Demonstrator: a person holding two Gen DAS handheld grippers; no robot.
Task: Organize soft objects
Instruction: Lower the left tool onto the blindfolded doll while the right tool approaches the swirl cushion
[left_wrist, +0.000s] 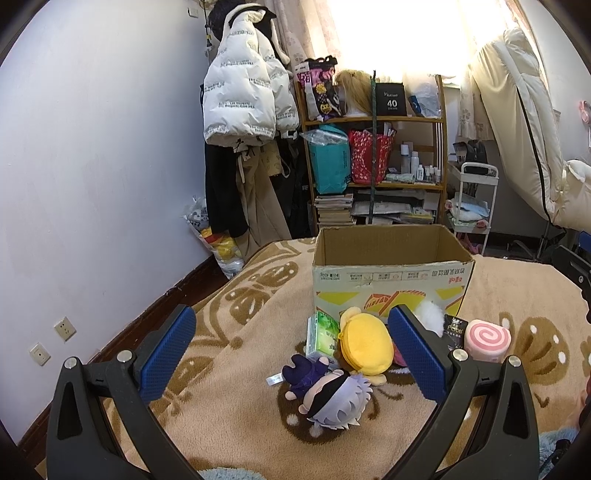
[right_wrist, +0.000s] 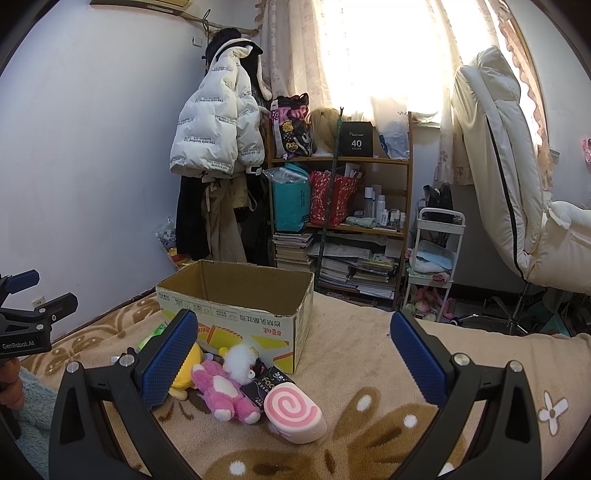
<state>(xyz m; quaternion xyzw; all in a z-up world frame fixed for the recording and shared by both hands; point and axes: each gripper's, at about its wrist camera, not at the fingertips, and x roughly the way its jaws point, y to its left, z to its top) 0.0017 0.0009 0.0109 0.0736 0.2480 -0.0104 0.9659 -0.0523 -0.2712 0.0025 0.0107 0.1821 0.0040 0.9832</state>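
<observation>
Nothing is packed yet, as far as you can see: the cardboard box (left_wrist: 391, 266) stands open on the bed's patterned blanket (left_wrist: 236, 369) and what shows of its inside is bare, while every soft thing lies in a cluster touching or just beside its near wall. Your left claw (left_wrist: 291, 354) hangs released above the silver-haired doll (left_wrist: 332, 397), with the yellow plush (left_wrist: 365, 345) and green tissue pack (left_wrist: 321, 334) beyond it. Your right claw (right_wrist: 293, 356) is spread wide and empty, with the pink plush (right_wrist: 225, 389) and the pink swirl roll (right_wrist: 295, 411) below it. All the sorting remains. The bed's left edge drops off near the wall; the blanket right of the box lies open for moving.
</observation>
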